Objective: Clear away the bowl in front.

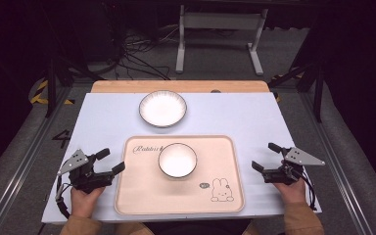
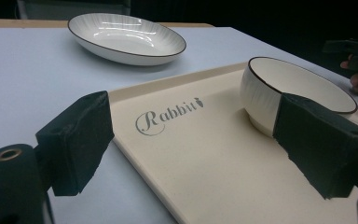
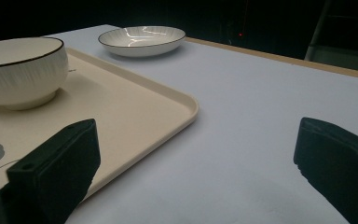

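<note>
A cream tray (image 1: 225, 161) with a rabbit drawing lies at the table's front middle. On it stands a white bowl (image 1: 177, 159) with a dark rim, empty. Behind the tray, a white shallow plate (image 1: 162, 108) rests on the table. My left gripper (image 1: 110, 160) hovers open just left of the tray, its jaws spread wide with nothing between them. My right gripper (image 1: 266, 156) is open to the right of the tray. In the left gripper view the bowl (image 2: 298, 88) and plate (image 2: 127, 38) lie ahead; the right gripper view shows the tray (image 3: 135, 116), bowl (image 3: 21, 70) and plate (image 3: 142, 39).
The light blue table top (image 1: 235, 117) has a wooden strip (image 1: 127, 86) along its far edge. Beyond it are a metal stand (image 1: 220, 29) and cables (image 1: 137, 54) on the floor. A hand holds each gripper at the table's near edge.
</note>
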`<state>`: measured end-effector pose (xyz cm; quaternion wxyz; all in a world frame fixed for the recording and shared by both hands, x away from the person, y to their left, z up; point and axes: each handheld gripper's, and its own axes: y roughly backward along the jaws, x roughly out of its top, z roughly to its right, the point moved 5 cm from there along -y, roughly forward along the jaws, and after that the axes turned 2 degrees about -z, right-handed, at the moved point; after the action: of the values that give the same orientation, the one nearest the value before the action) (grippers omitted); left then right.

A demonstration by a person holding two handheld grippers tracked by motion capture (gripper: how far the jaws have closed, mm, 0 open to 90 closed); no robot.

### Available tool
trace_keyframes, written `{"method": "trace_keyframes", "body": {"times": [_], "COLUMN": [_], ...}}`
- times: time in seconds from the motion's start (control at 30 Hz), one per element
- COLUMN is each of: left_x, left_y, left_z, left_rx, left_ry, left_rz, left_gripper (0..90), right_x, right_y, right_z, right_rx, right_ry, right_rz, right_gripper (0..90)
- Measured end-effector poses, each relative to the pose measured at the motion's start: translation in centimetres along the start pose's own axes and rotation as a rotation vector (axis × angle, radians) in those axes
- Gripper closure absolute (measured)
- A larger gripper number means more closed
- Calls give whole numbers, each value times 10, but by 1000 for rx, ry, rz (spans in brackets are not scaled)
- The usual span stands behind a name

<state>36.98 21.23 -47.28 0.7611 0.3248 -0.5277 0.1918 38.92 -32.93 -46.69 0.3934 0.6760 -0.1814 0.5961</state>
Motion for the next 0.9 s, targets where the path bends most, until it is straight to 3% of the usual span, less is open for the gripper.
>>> {"method": "trace_keyframes", "body": {"times": [0.3,0.4,0.53,0.9], "left_x": [-5,-5,-3,-4], "left_y": [-6,-6,-2,-3], "left_z": [1,2,0,0], "left_rx": [10,39,31,27], "left_ry": [-28,-63,-36,-45], "left_rz": [-1,19,70,60], "left_gripper": [60,35,23,25], "right_x": [0,0,0,1], "right_y": [1,1,1,3], "right_z": [0,0,-1,0], "right_rx": [1,4,4,5], "right_ry": [0,-3,-6,-10], "right_rz": [7,12,23,42], "right_gripper": [10,7,6,6]}}
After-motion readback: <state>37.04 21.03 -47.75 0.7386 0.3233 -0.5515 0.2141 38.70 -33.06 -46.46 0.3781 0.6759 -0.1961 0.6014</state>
